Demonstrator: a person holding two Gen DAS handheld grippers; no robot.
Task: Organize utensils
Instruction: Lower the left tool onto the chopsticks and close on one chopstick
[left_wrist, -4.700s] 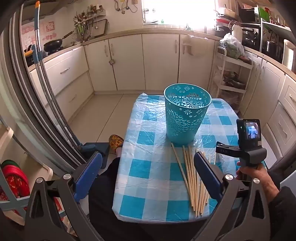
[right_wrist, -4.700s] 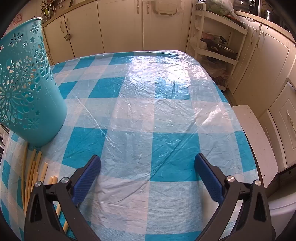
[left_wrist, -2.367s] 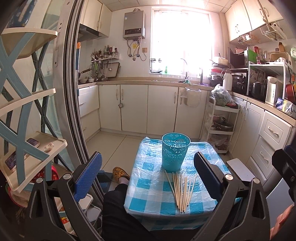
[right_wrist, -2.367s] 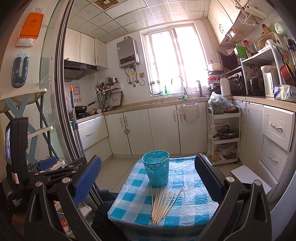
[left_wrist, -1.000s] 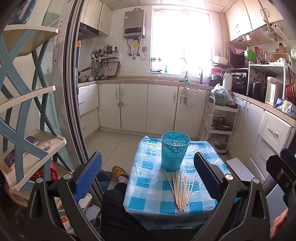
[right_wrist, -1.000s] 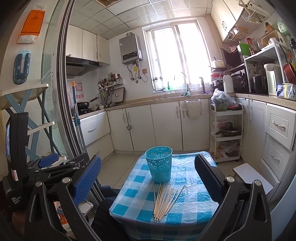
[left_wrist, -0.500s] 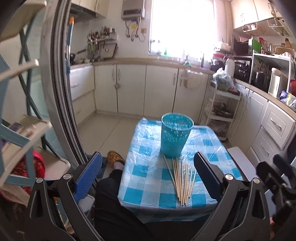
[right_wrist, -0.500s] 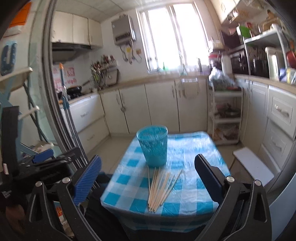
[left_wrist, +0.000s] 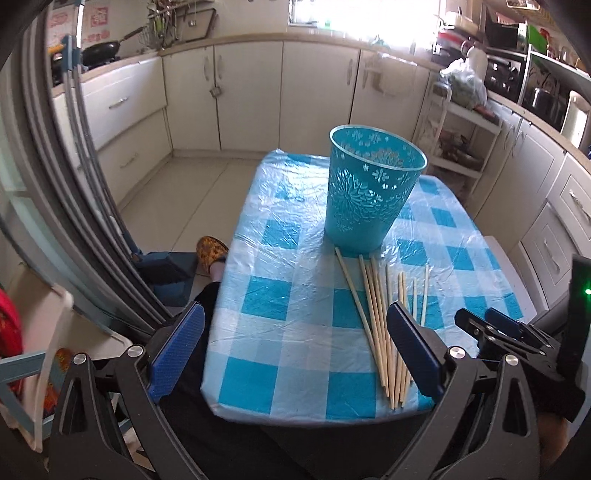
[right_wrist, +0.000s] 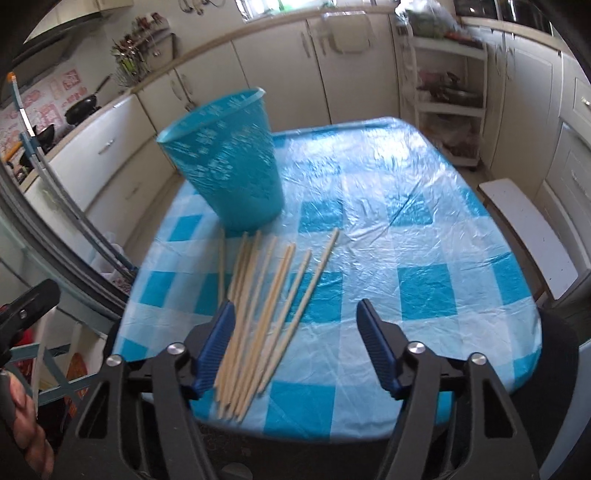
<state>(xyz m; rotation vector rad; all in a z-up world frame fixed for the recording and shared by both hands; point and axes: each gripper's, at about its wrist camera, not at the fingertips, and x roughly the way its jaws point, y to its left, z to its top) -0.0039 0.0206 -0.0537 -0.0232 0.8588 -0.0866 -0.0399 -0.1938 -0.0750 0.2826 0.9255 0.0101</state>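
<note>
Counting roughly eight chopsticks (right_wrist: 258, 306) before one basket (right_wrist: 225, 162); right gripper (right_wrist: 295, 343) narrowing, empty; left gripper (left_wrist: 291, 347) wide; slipper (left_wrist: 211, 249) left-view only

1. A turquoise perforated basket (left_wrist: 373, 192) stands upright on a small table under a blue-and-white checked plastic cover (left_wrist: 288, 295).
2. A bundle of wooden chopsticks (left_wrist: 384, 317) lies fanned on the cover just in front of the basket, pointing toward the near edge.
3. The left gripper (left_wrist: 293, 347) hovers above the near edge, blue pads wide apart, nothing between them; its right pad overlaps the chopsticks in view.
4. The right gripper (left_wrist: 495, 328) enters at lower right.
5. A patterned slipper (left_wrist: 211, 250) rests on the floor beside the table; cream cabinets (left_wrist: 251, 92) line the walls.
</note>
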